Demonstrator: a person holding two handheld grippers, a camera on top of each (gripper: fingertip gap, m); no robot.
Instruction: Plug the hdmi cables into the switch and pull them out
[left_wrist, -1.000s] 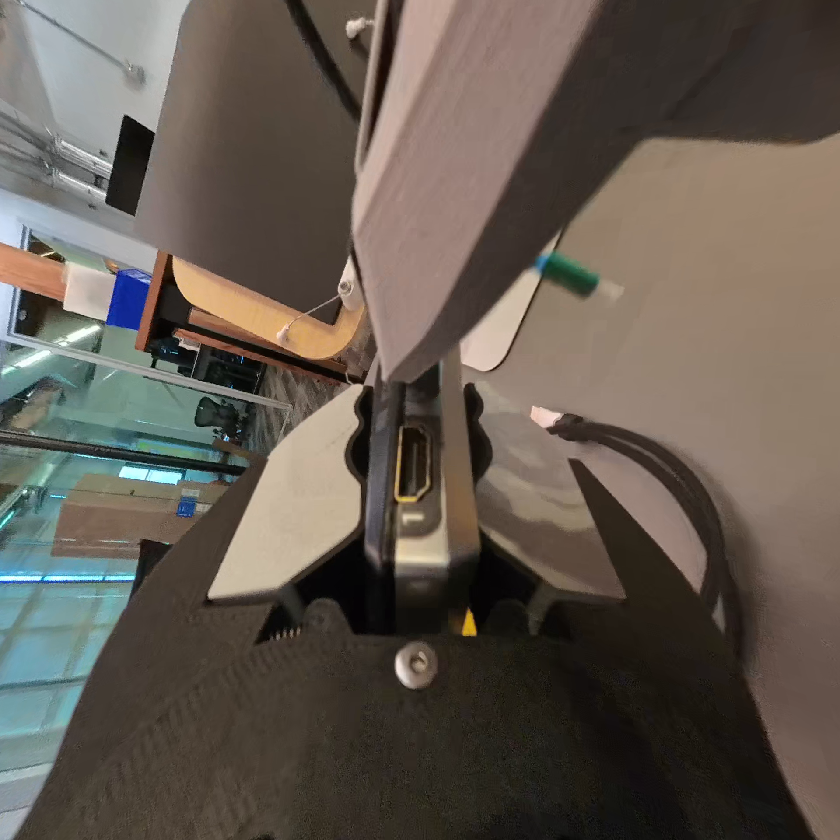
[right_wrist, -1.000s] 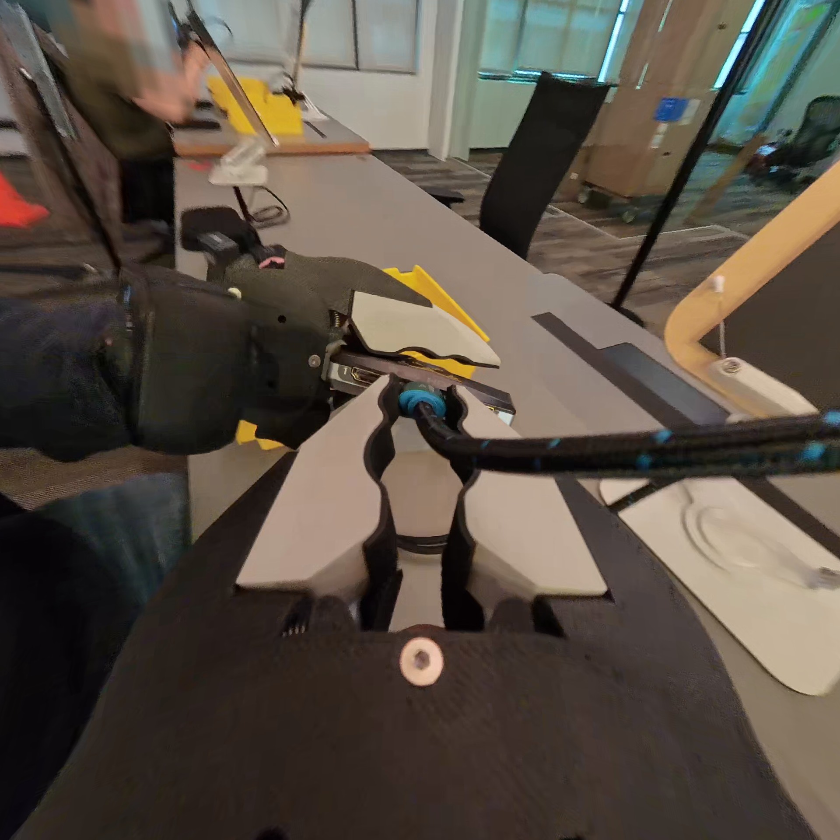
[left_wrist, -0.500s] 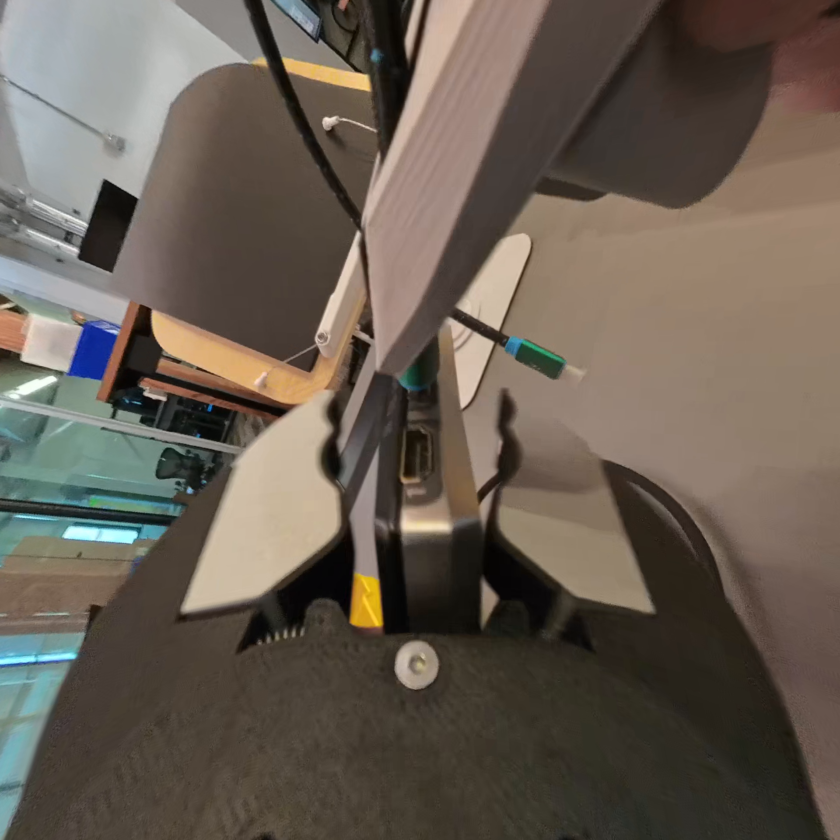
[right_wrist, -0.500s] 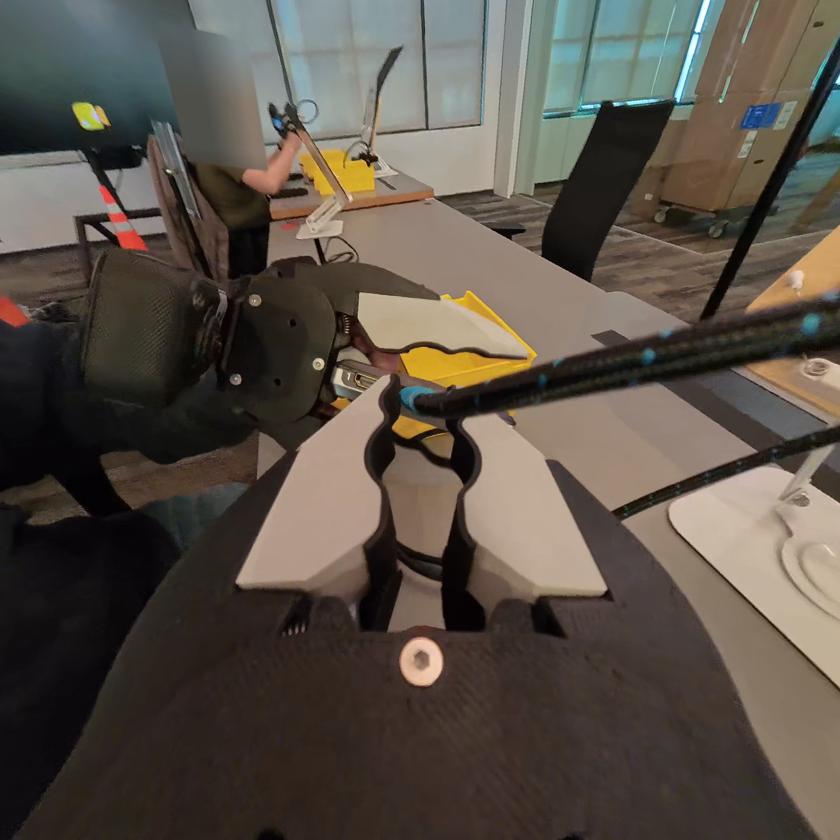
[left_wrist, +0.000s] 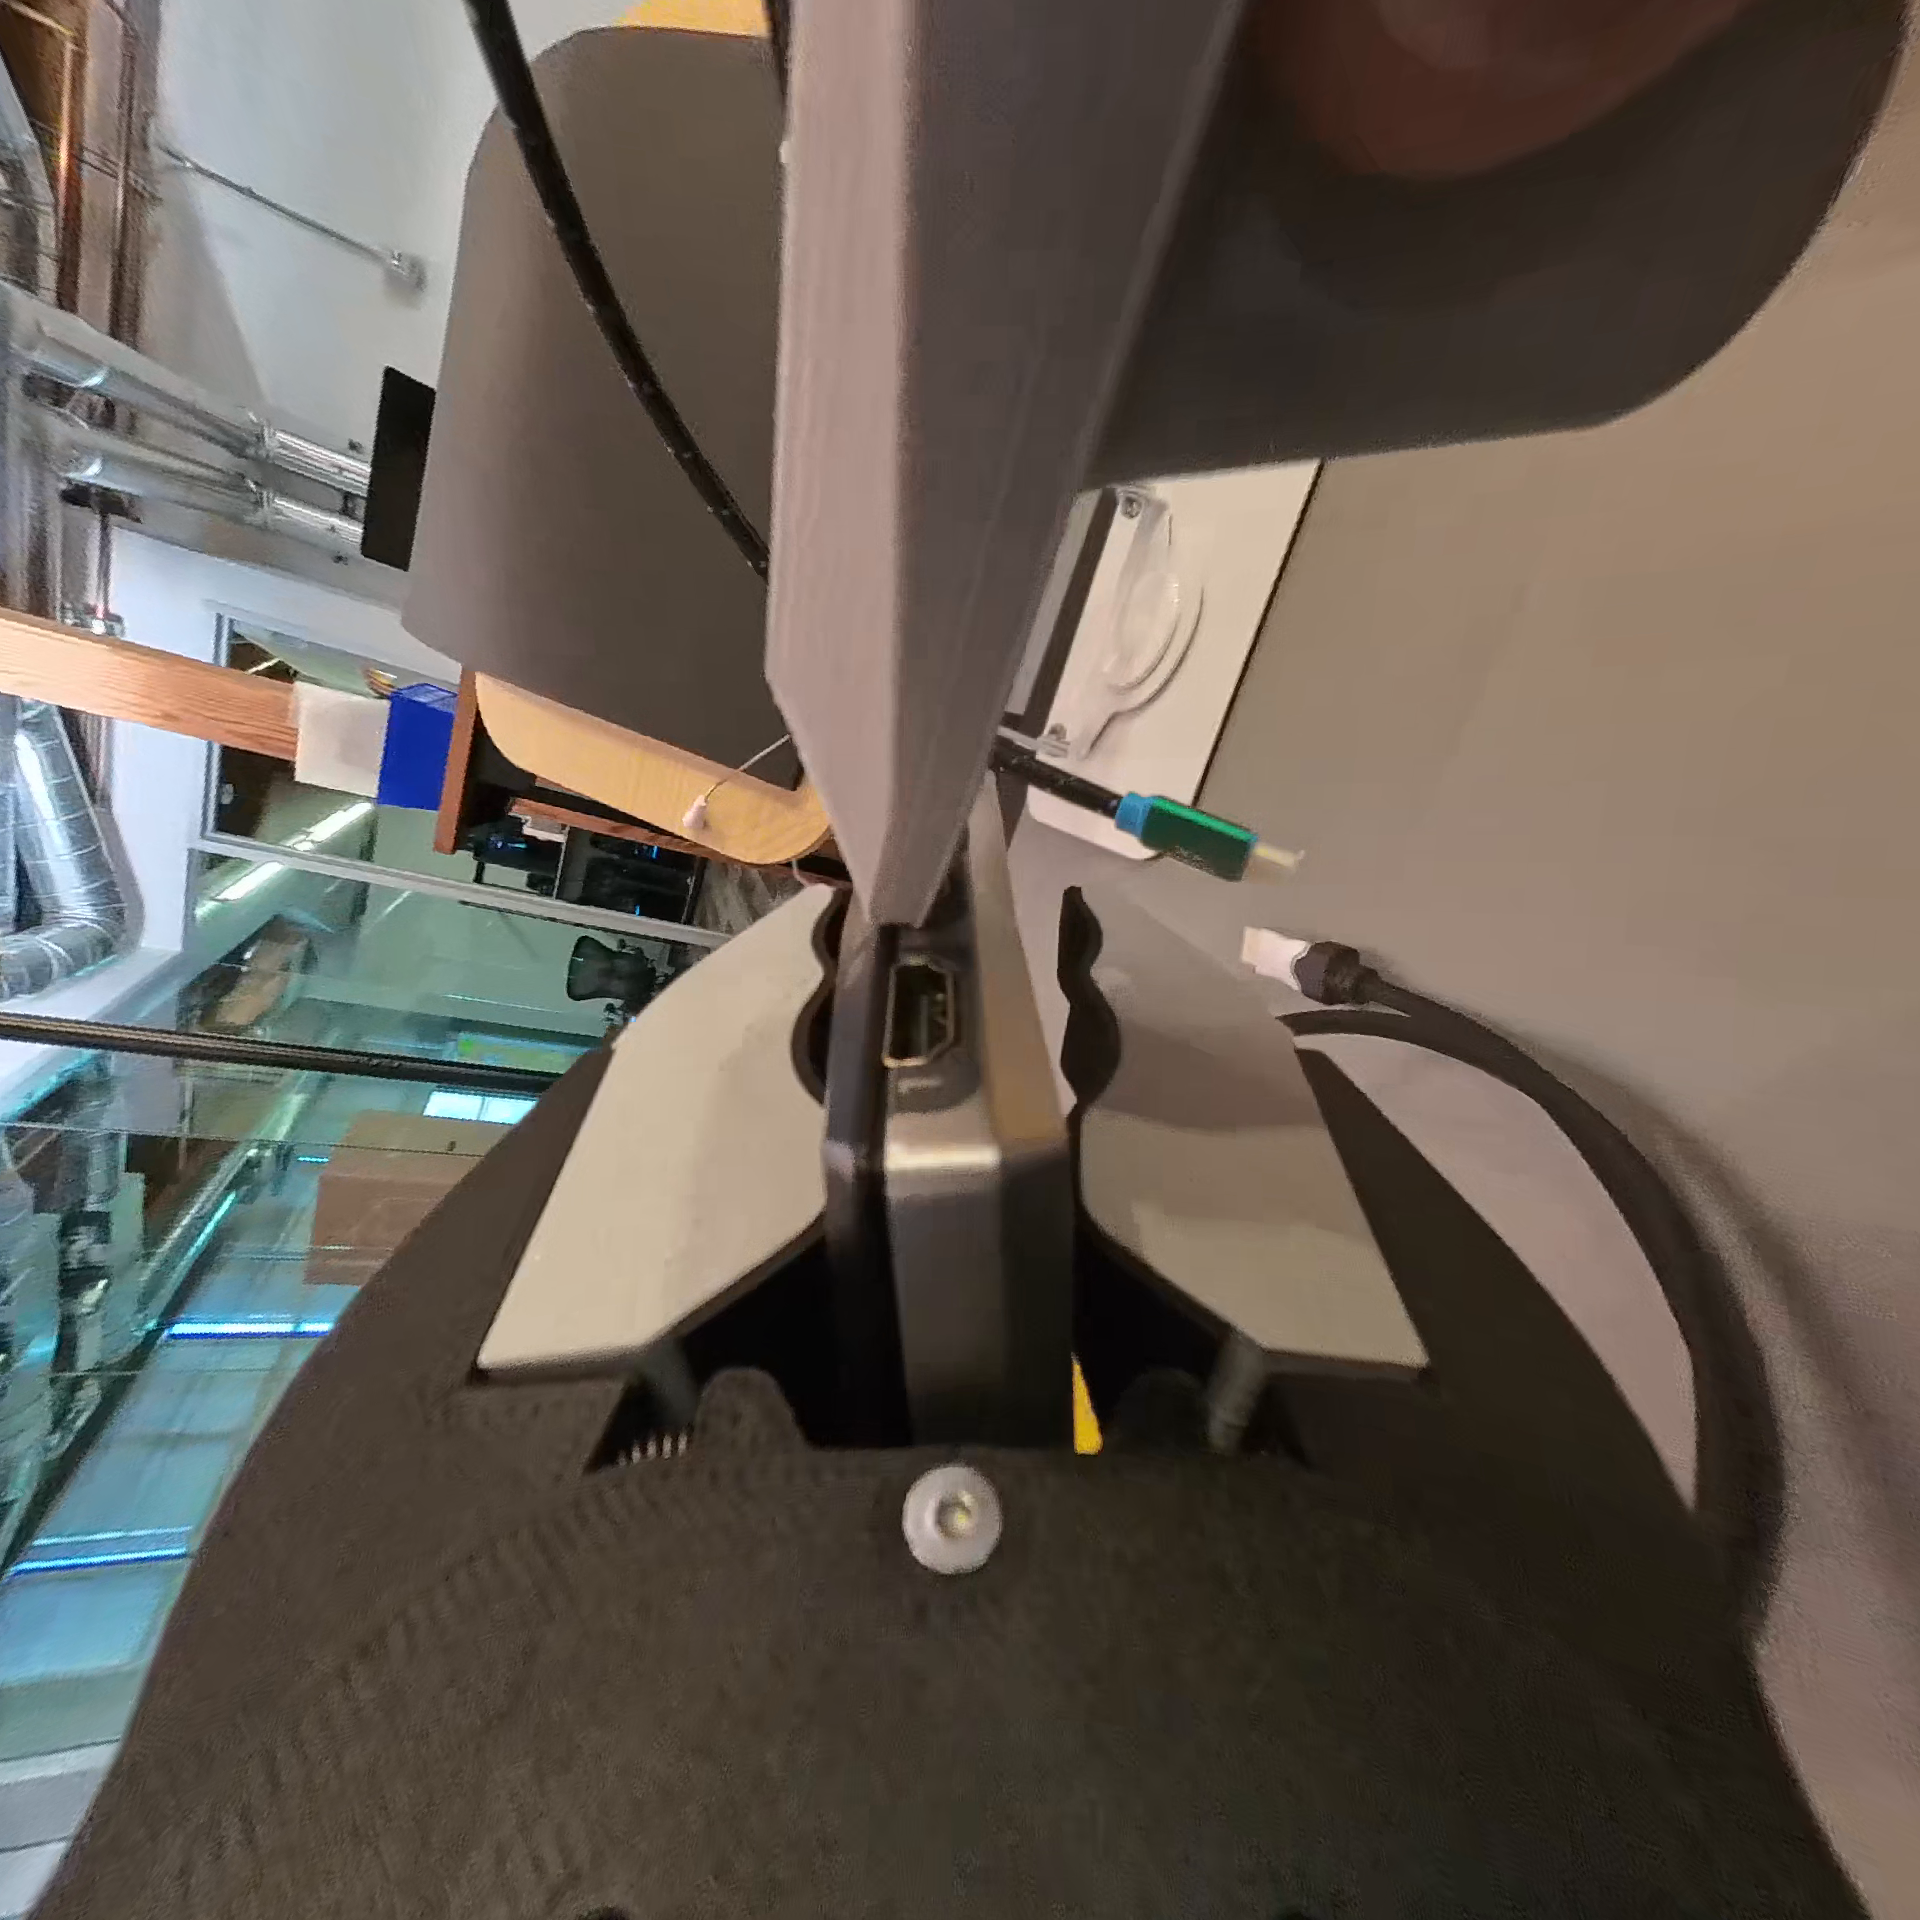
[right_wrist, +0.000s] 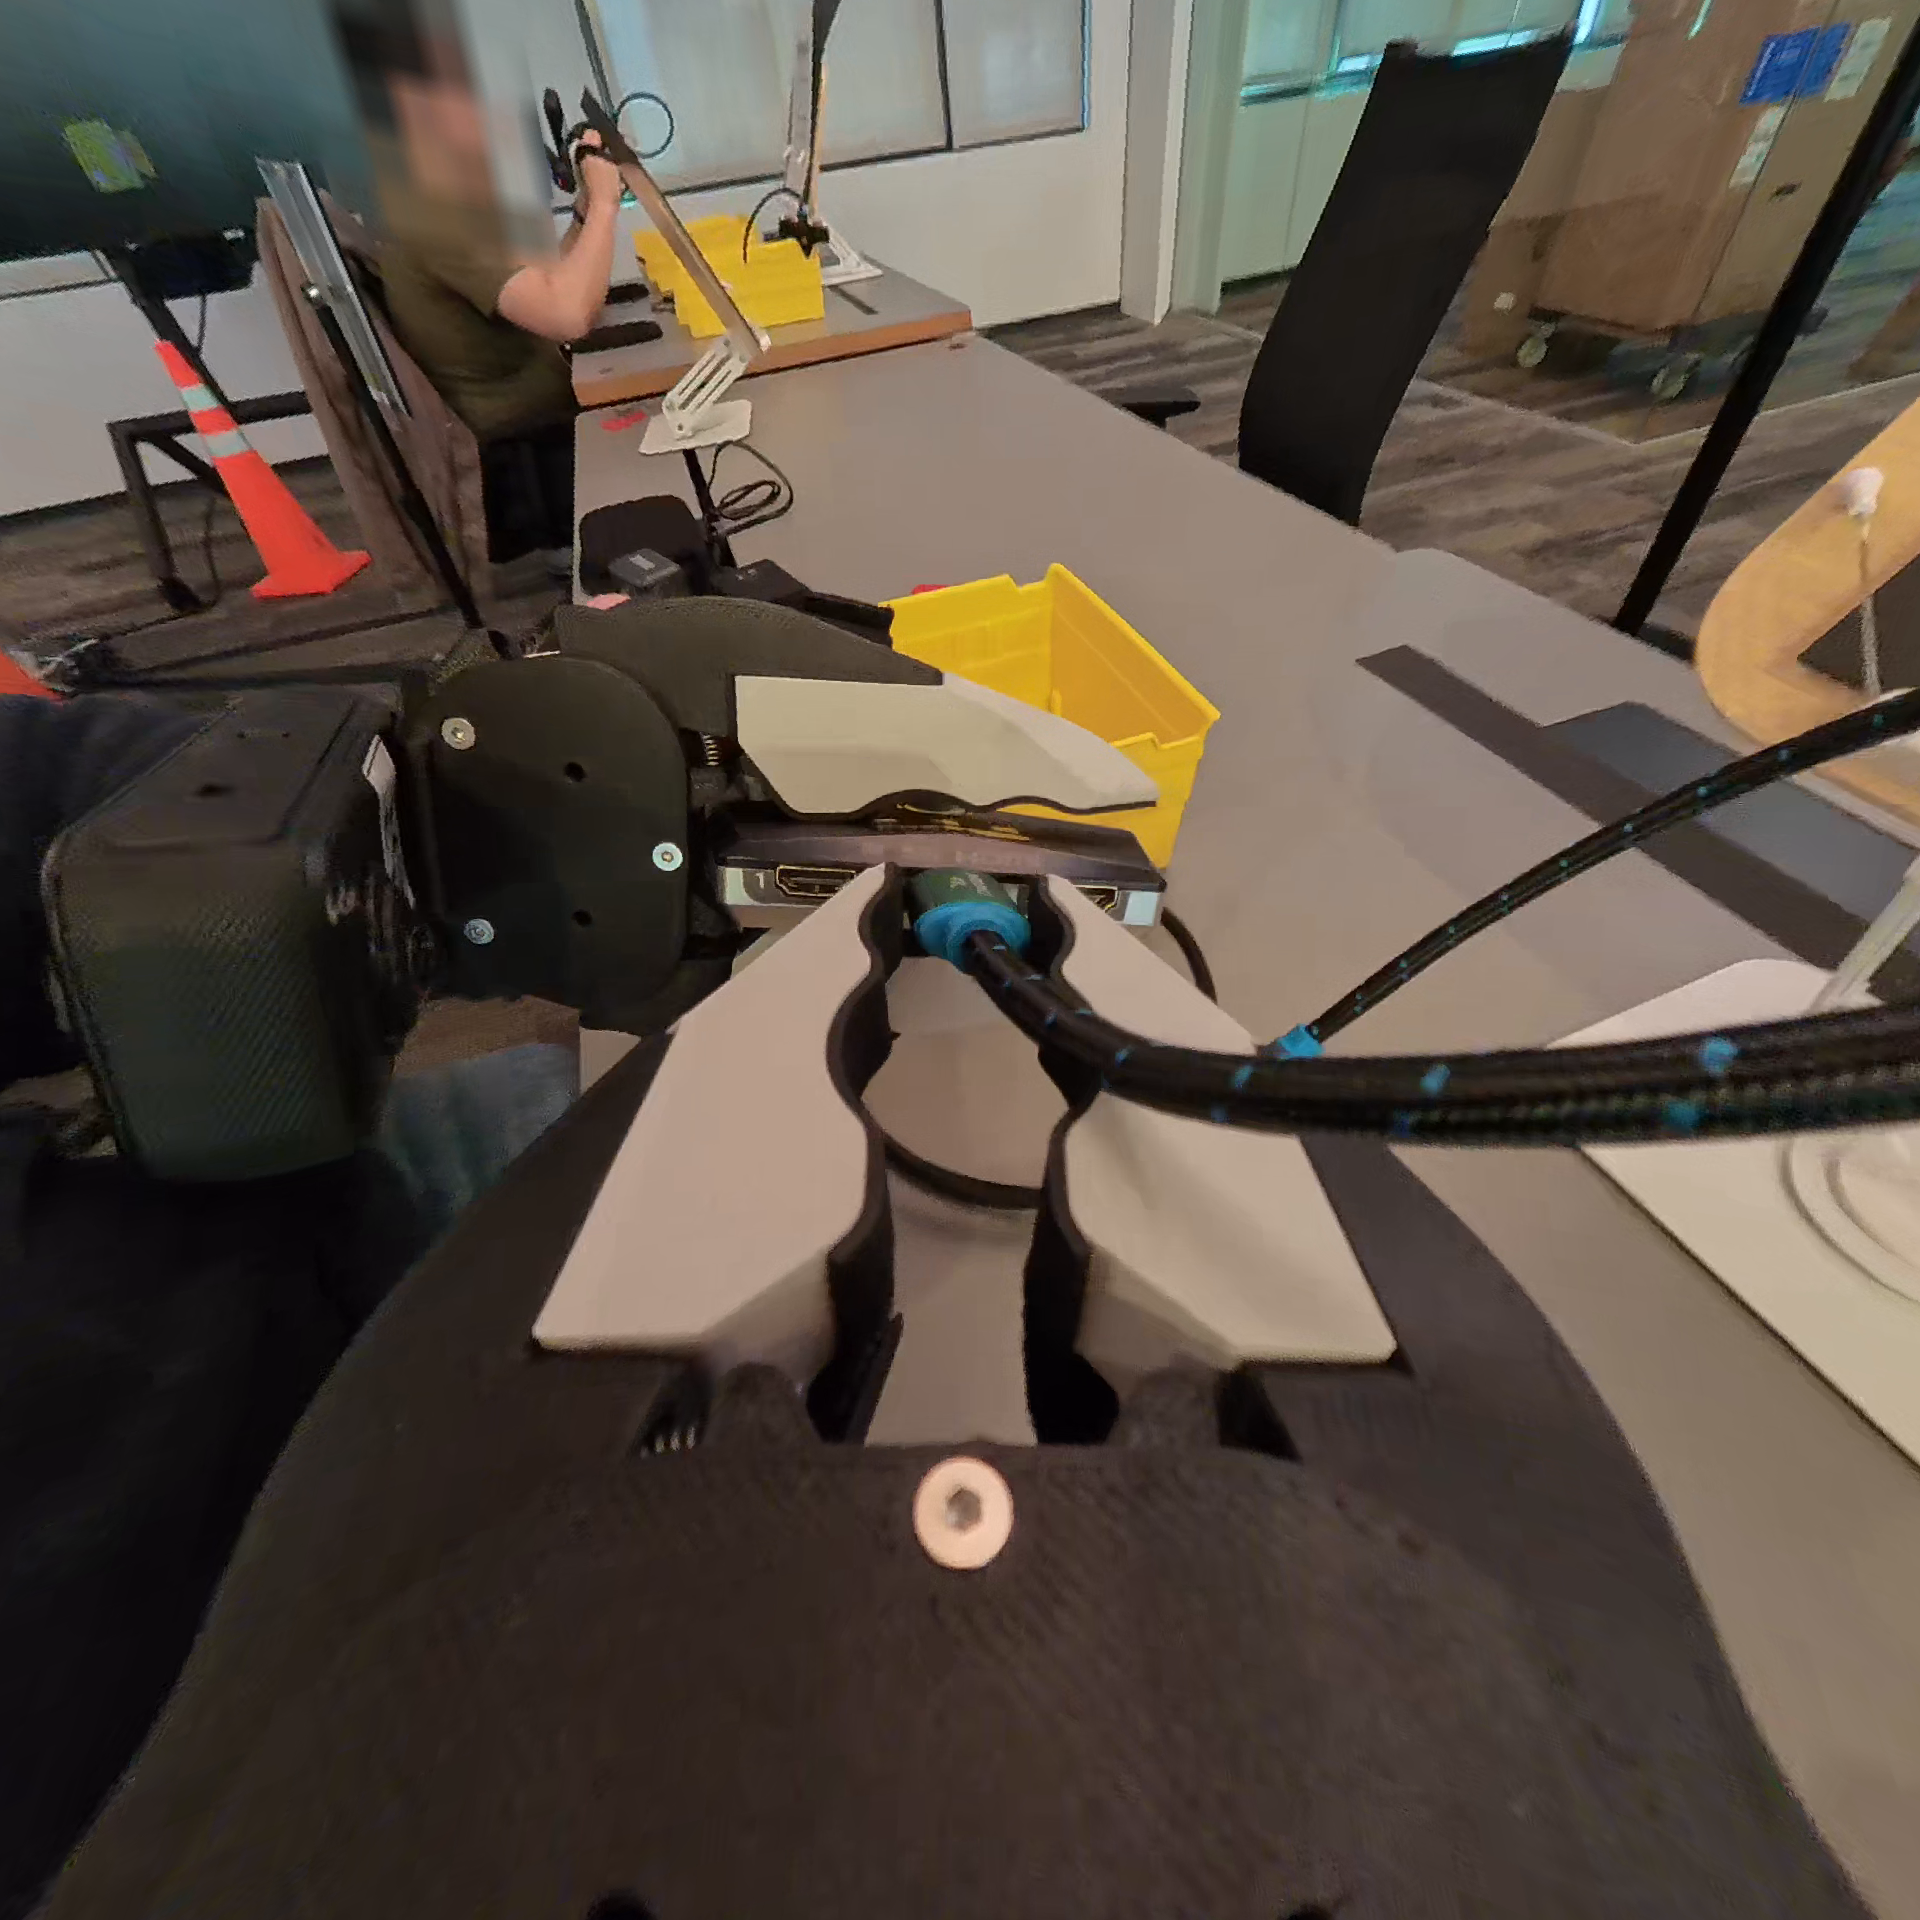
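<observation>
Switch (right_wrist: 935, 857) clamped in left claw (left_wrist: 940, 1023) above tabletop (right_wrist: 1039, 468), front of yellow bin (right_wrist: 1081, 665). Green-blue HDMI plug (right_wrist: 961, 914) seated in middle port, right claw (right_wrist: 961, 935) clenched on it. Second plug (left_wrist: 1195, 836) lies loose beyond.

An open-plan office used as a lab or test space: ahead of the right gripper runs a long grey table (right_wrist: 1039, 468) with a black office chair (right_wrist: 1382, 260) pulled up on its right side, and glass partitions with stacked cardboard boxes (right_wrist: 1683, 177) stand beyond. Farther ahead on the left, a person (right_wrist: 478, 270) sits at a wooden desk holding yellow bins (right_wrist: 748, 265), an orange traffic cone (right_wrist: 260, 488) standing nearby. Left of the left gripper, exposed metal ducts (left_wrist: 62, 831) show.
</observation>
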